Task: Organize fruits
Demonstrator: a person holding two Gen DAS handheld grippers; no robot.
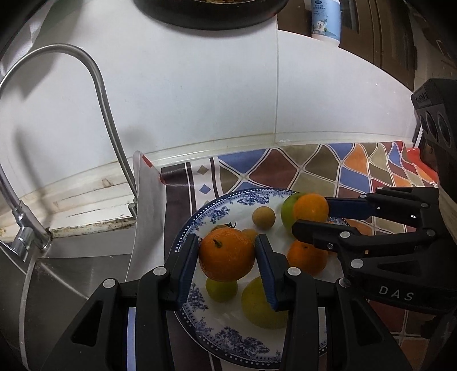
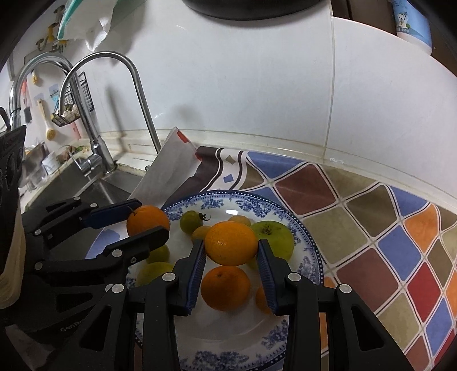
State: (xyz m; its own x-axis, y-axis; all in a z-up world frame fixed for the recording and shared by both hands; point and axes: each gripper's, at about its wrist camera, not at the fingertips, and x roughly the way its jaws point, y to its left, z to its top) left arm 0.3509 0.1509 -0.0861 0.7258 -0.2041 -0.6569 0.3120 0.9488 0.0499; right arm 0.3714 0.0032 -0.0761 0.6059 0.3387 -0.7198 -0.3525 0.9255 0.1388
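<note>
A blue-and-white patterned plate holds several fruits. My left gripper is shut on a stemmed orange and holds it just above the plate; the same gripper and orange show at the left of the right wrist view. My right gripper is shut on another orange, above the plate; it shows in the left wrist view. On the plate lie a third orange, a green apple, a green tomato, yellow-green fruits and a small brown fruit.
The plate sits on a colourful diamond-pattern mat. A steel sink with curved taps is at the left. A white board leans between sink and plate. White tiled wall behind; a bottle stands above.
</note>
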